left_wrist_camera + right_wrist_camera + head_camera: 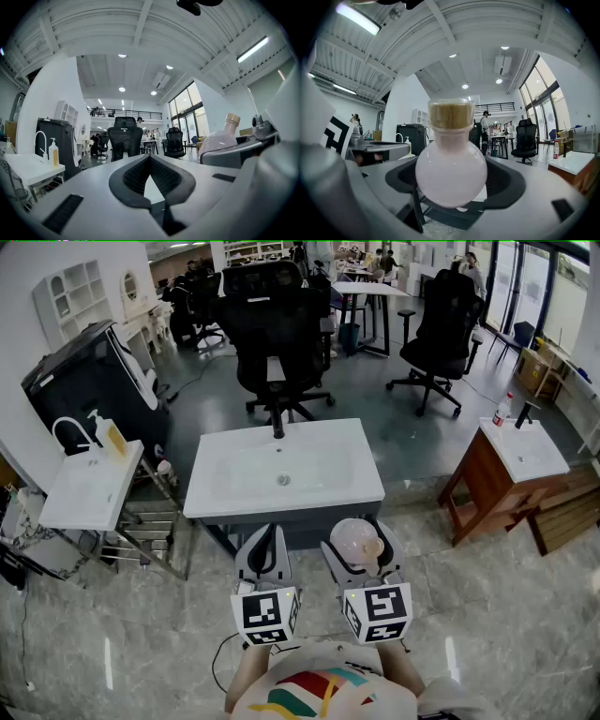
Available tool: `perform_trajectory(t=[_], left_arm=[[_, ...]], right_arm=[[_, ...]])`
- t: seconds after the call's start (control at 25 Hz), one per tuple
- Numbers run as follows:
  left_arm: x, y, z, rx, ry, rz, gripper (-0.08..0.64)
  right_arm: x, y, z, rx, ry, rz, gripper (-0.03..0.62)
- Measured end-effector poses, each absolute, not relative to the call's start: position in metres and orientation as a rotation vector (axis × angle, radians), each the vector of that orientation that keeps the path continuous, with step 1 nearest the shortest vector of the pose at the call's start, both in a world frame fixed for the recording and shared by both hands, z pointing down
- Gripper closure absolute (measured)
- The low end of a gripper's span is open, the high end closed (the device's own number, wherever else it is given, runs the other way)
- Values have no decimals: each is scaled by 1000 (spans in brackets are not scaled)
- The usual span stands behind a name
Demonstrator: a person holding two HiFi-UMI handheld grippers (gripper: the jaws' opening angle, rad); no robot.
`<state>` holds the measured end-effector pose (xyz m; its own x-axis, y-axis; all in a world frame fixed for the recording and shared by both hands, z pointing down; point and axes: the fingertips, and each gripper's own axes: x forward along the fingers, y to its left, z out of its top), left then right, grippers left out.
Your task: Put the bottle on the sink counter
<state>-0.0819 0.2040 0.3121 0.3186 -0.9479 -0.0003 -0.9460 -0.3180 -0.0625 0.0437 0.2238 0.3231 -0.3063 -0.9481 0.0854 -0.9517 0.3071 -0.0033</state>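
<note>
- Bottle (451,173), round-bellied and cork-stoppered, is clamped across its belly by the right gripper (361,551), whose jaws are spread wide. It is just short of the sink counter's (216,493) front edge.
- Left gripper (150,158) hangs beside it, jaws together and empty.
- Best carried forward upright and set down on the flat rim, clear of the basin's slope. Let go only once the base rests.

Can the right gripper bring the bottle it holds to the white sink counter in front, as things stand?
Probably yes: the right gripper grips the bottle, and nothing stands between it and the sink counter, whose near top is bare.
</note>
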Motion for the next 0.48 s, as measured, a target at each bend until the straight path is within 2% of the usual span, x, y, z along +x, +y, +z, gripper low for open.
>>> perform_trajectory(t=[0.48], left_arm=[[-87,204,316,-2502,1823,-63,542]], right_arm=[[37,224,328,1778,-2496,86,199]])
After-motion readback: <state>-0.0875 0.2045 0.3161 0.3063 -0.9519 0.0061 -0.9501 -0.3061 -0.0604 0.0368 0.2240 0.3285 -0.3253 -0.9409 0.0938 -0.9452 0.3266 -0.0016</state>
